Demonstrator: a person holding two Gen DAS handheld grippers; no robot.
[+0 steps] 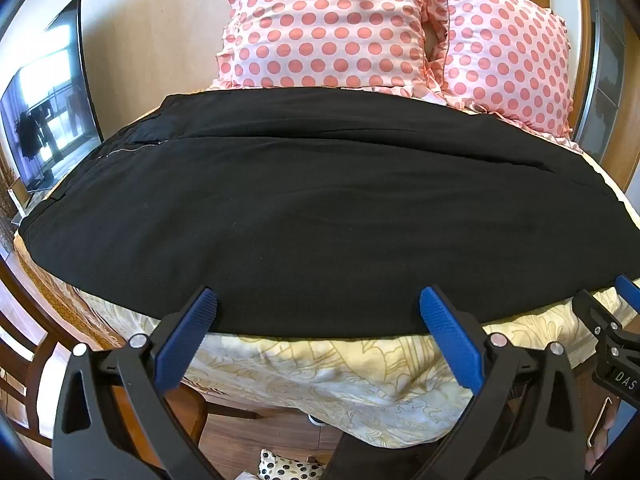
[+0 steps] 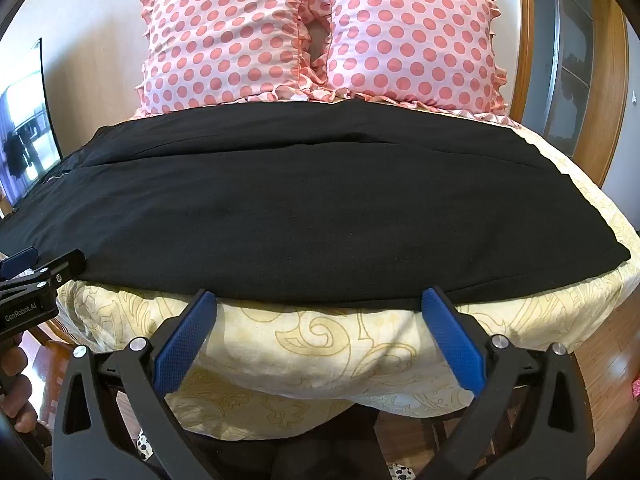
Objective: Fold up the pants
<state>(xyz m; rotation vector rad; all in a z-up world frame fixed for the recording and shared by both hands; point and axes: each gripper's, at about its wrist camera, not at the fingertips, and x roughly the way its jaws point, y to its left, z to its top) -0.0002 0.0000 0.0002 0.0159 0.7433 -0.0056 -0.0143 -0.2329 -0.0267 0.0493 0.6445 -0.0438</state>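
A bed (image 2: 320, 352) under a cream patterned cover holds black pants (image 2: 304, 216) spread flat across it, waistband left, polka-dot pillows (image 2: 320, 40) beyond. The cloth looks soft, light and limp; its near edge seems easiest to pinch. Left gripper (image 1: 318, 308) and right gripper (image 2: 320, 306) gape wide, empty.

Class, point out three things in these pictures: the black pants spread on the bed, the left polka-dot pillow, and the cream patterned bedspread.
Black fabric pants (image 1: 320, 208), left wrist view, middle of the cloth.
Pink polka-dot ruffled pillow on the left (image 2: 224, 40), right wrist view, centre of its face.
Cream patterned bedspread (image 2: 320, 344), right wrist view, bare front drape below the pants.
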